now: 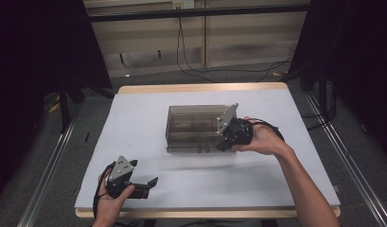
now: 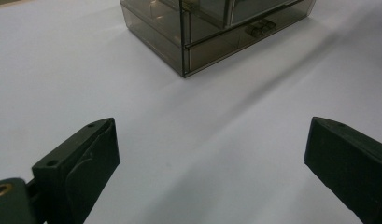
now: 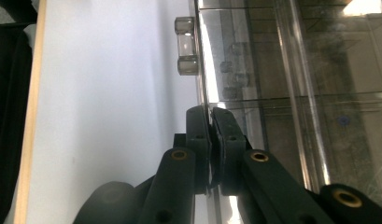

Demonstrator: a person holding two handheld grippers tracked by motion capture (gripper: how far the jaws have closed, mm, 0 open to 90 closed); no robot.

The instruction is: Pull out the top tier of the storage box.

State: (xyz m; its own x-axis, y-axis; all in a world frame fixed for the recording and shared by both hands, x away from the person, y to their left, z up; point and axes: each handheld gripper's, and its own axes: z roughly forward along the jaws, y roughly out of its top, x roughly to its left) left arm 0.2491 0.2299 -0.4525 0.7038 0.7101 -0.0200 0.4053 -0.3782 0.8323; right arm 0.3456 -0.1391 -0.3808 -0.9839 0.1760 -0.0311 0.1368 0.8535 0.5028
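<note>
Currently, the right gripper (image 3: 210, 116) is being held with its jaws clamped together on the thin front edge of a smoky transparent drawer box (image 1: 196, 127), which is sitting near the middle of the white surface (image 1: 134, 123). Near the front left corner, the left gripper (image 2: 212, 154) is being held with its jaws wide apart, well clear of the box.

readable text: none
labels or brands: none legible
numbers or signs: none legible
</note>
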